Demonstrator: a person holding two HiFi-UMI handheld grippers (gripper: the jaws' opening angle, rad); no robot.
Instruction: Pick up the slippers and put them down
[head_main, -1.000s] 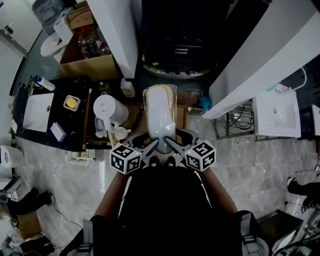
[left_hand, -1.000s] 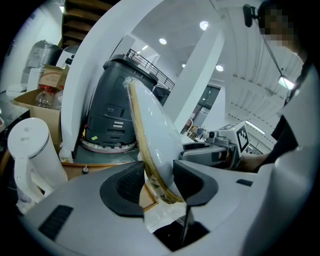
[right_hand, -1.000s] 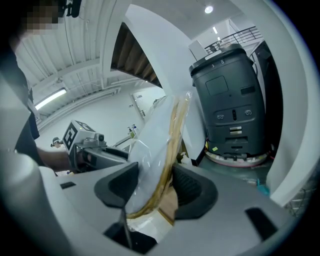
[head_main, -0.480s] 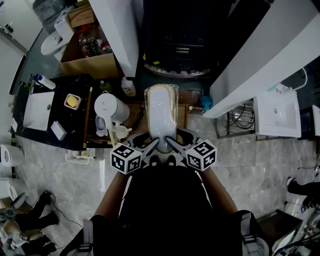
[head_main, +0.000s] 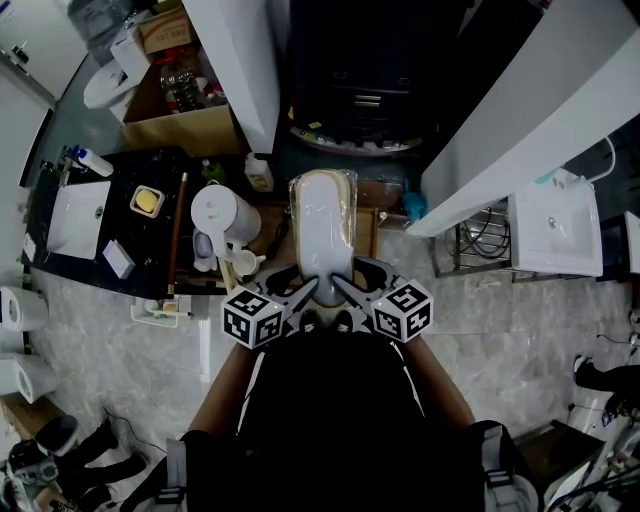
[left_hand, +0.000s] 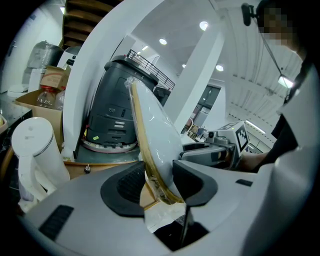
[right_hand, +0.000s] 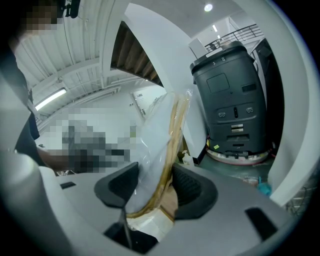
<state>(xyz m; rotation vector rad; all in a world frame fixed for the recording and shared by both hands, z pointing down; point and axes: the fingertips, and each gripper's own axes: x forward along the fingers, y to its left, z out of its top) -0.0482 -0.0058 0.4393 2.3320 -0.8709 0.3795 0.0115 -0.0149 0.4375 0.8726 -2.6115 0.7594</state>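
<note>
A pair of white slippers with tan soles, wrapped in clear plastic (head_main: 322, 225), is held up in front of me, heel end toward me. My left gripper (head_main: 300, 292) is shut on the left side of the heel end, and my right gripper (head_main: 345, 290) is shut on the right side. In the left gripper view the slippers (left_hand: 152, 135) stand on edge between the dark pads, and the left gripper (left_hand: 157, 182) clamps the sole rim. In the right gripper view the slippers (right_hand: 160, 145) rise from the right gripper (right_hand: 155, 187), squeezed between its pads.
A white kettle (head_main: 218, 215) stands to the left on a wooden table (head_main: 365, 230). Farther left is a black counter with a white basin (head_main: 75, 222). A dark grey machine (head_main: 355, 100) stands behind, between slanted white beams. A cardboard box (head_main: 185, 125) sits at the back left.
Both grippers and the slippers hold still. A bystander's feet at the lower left of the head view have moved down along the floor.
</note>
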